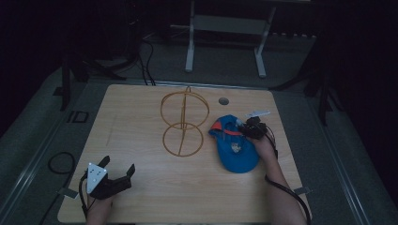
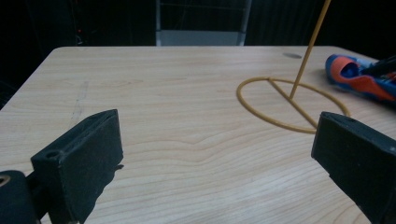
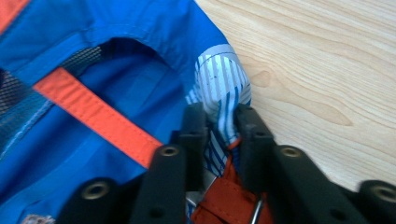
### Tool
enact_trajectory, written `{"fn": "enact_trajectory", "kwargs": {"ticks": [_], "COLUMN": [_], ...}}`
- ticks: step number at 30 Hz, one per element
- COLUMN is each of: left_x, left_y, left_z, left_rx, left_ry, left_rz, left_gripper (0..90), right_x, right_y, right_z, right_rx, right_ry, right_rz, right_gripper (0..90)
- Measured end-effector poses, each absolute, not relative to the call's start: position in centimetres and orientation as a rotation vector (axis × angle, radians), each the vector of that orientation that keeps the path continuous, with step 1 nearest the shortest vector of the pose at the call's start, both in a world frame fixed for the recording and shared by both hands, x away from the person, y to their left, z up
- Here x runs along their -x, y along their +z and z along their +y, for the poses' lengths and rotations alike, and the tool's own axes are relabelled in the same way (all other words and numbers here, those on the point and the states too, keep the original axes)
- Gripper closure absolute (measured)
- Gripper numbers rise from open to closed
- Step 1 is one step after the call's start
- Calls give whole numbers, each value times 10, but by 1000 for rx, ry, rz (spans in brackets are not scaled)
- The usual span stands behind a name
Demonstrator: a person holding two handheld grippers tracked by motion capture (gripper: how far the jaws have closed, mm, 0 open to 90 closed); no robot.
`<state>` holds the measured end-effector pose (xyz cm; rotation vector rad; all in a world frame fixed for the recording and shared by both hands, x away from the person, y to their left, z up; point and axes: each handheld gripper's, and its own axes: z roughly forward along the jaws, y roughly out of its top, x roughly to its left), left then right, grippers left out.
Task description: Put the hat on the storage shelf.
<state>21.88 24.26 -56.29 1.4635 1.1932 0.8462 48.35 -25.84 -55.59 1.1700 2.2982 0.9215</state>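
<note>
While the left gripper [image 1: 118, 169] rests with its jaws spread wide and empty near the front left corner of the pale wooden table [image 1: 141, 197], the work sits on the other side. Mid-table stands the thin yellow wire hat stand [image 1: 184, 123], its upper ring bare. To its right the blue fabric cap with orange strap [image 1: 237, 151] lies on the tabletop, apart from the stand's base ring. The right gripper [image 3: 219, 122] has its jaws pinched on a fold of the cap's striped lining at the rim. I judge the grasp done; lifting and placing on the stand remain.
</note>
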Motion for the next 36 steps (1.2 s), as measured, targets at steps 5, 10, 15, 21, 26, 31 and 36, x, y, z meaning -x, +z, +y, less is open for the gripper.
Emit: {"fn": "enact_trajectory", "kwargs": {"ticks": [5,10,15,21,26,31,36], "left_x": [-219,-219,-218,-217,-215,-213,-212], "left_y": [-563,-563,-561,-558,-554,-552,-551], "left_z": [241,240,240,236,233,232,231], "left_rx": [-1471,-1501,-1478,-1527,-1547,-1552,-1545], "left_ry": [846,876,863,830,798,801,769], "left_rz": [1197,1193,1186,1190,1171,1157,1148], "left_gripper": [25,25,25,25,26,25,25], "right_x": [-481,-479,-477,-466,-457,-448,-438], "right_y": [-556,-557,-553,-529,-505,-486,-466], "right_z": [-256,-256,-253,-256,-262,-266,-269], "right_rx": [-1176,-1210,-1206,-1188,-1174,-1140,-1126], "right_ry": [912,926,892,971,1057,1121,1160], "right_rz": [2285,2256,2246,2172,2120,2085,2040], "right_gripper": [826,834,847,849,850,850,851]}}
